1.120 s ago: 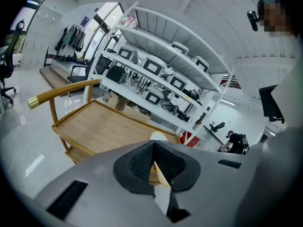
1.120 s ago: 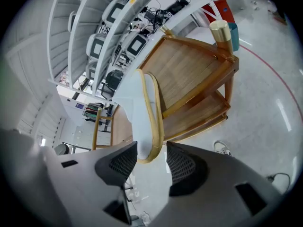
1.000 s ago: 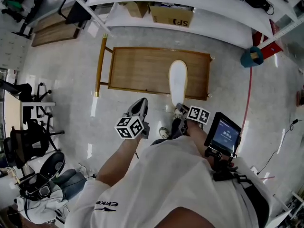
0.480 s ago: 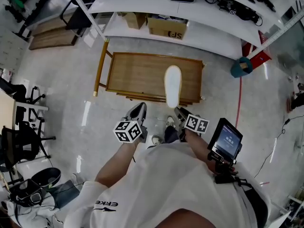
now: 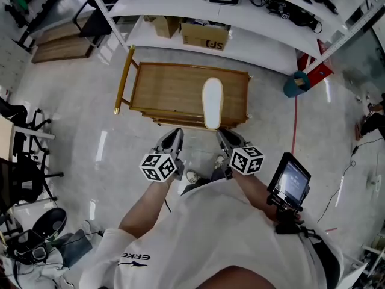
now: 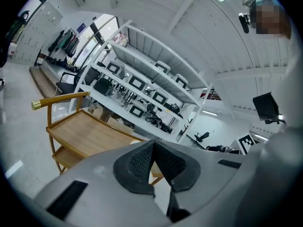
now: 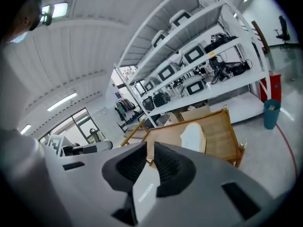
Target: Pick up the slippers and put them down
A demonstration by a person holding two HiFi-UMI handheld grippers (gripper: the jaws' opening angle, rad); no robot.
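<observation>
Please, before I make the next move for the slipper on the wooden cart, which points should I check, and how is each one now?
1. Slipper lies on the top of the wooden cart, nothing over it: ok.
2. Left gripper empty, jaws together: ok.
3. Right gripper empty; its jaws have just been closing, only a narrow gap now: not ok for a grasp.
4. Both grippers clear of the slipper, short of the cart: ok.
5. Second slipper in sight: cannot tell; only one shows.

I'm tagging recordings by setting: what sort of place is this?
Likely a tech lab or workshop: long white shelving loaded with monitors and cables, a cardboard box beneath it, and black office chairs on the pale polished floor.
</observation>
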